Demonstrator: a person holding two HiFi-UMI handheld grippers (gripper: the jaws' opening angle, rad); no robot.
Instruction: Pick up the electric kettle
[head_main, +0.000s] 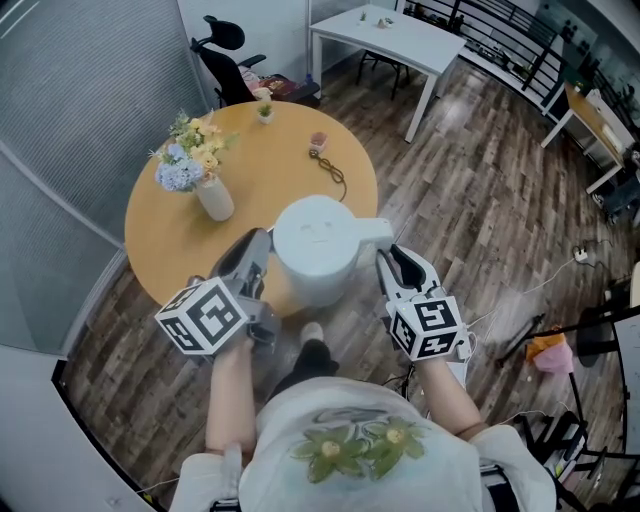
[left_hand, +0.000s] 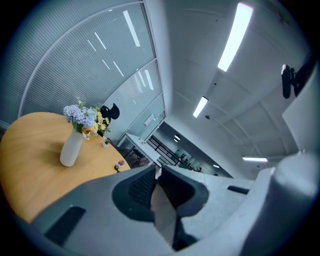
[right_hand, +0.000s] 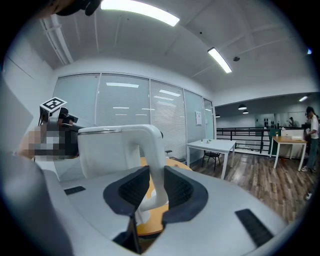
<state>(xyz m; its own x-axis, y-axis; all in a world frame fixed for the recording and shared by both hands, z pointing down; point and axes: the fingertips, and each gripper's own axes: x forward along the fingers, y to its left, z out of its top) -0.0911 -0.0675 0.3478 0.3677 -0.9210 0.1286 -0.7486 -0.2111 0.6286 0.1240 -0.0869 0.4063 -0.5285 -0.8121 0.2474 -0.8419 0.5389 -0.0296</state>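
The white electric kettle (head_main: 315, 255) is over the near edge of the round wooden table (head_main: 170, 240), its handle (head_main: 375, 232) pointing right. My right gripper (head_main: 392, 268) is shut on that handle. In the right gripper view the pads (right_hand: 132, 189) press on both sides of the curved white handle (right_hand: 152, 150), with the kettle body (right_hand: 102, 150) just behind. My left gripper (head_main: 252, 262) is close beside the kettle's left side, jaws together. In the left gripper view the left gripper (left_hand: 156, 182) holds nothing that I can make out, and the kettle (left_hand: 300, 125) fills the right edge.
A white vase of flowers (head_main: 213, 195) stands on the table's left part, a small item with a cable (head_main: 325, 160) near the middle and a tiny pot (head_main: 263, 108) at the far edge. A white desk (head_main: 390, 35) and an office chair (head_main: 225, 60) stand beyond. Cables and clutter lie on the floor (head_main: 550, 352).
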